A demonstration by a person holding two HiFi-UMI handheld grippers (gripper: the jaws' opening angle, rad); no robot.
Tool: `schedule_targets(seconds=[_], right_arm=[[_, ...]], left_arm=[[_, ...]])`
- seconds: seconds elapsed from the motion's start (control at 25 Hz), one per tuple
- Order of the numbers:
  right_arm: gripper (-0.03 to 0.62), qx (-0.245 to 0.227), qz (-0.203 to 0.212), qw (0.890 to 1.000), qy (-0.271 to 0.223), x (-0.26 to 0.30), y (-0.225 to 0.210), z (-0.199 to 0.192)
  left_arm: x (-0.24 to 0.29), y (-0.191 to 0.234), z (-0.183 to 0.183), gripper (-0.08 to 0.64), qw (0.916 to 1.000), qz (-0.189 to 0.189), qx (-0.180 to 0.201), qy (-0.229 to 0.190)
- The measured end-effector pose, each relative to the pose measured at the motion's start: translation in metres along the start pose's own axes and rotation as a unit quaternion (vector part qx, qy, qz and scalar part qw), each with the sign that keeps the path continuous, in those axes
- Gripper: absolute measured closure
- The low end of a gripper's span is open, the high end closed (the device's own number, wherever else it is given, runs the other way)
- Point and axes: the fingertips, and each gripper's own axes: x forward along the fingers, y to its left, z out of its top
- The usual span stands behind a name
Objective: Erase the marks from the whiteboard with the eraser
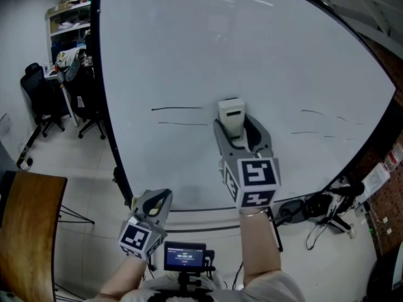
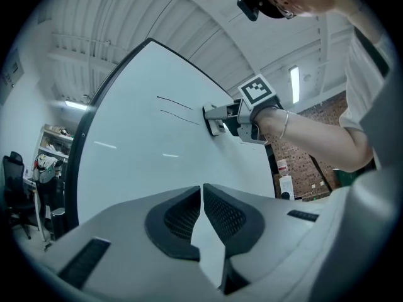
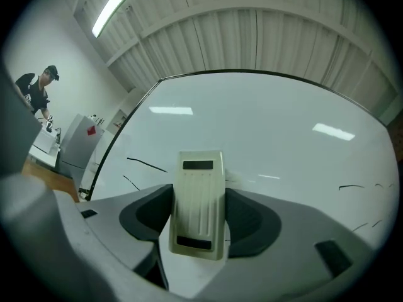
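Observation:
My right gripper (image 1: 234, 123) is shut on a cream eraser (image 1: 231, 116), which rests against the whiteboard (image 1: 252, 49). In the right gripper view the eraser (image 3: 198, 203) stands between the jaws, its tip on the board (image 3: 264, 131). Two black lines (image 1: 179, 109) lie left of the eraser, and fainter broken marks (image 1: 318, 113) lie to its right. My left gripper (image 1: 156, 205) hangs low, off the board's lower left edge, shut with nothing in it. The left gripper view shows the right gripper (image 2: 234, 117) pressing the eraser (image 2: 213, 121) beside the lines (image 2: 176, 103).
An office chair (image 1: 38, 96) and shelves (image 1: 66, 24) stand left of the board. A wooden tabletop (image 1: 25, 231) is at lower left. Cables and a power strip (image 1: 321, 209) lie on the floor at lower right. A person (image 3: 38, 90) stands far off left.

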Motion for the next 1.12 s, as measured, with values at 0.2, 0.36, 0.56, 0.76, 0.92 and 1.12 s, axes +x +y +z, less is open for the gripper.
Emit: schedule_targets(seconds=[0.2,0.36,0.56,0.76,0.92,1.12], right_arm=[[0.33,0.015,0.015,1.0,-0.003,0.001,-0.006,0.003],[0.328,0.022,0.03,0.999,-0.005,0.001,-0.008,0.003],[0.328,0.023,0.024,0.999,-0.017,-0.001,-0.028,0.01],[0.328,0.046,-0.026,0.998,-0.028,-0.014,-0.079,0.01],[0.328,0.073,-0.059,0.995,-0.03,-0.025,-0.115,-0.003],[0.328,0.077,-0.064,0.993,-0.055,-0.043,-0.119,-0.005]], left_arm=[[0.009,0.009,0.01,0.558,0.9998,0.0,0.017,-0.011],[0.017,0.005,0.011,0.558,0.9999,-0.005,0.008,-0.009],[0.031,-0.002,0.012,0.558,0.9997,-0.014,0.014,-0.015],[0.041,-0.008,0.011,0.558,0.9996,-0.021,0.008,-0.015],[0.045,-0.01,0.011,0.558,0.9996,-0.021,0.005,-0.016],[0.046,-0.017,0.012,0.558,0.9996,-0.027,-0.005,-0.009]])
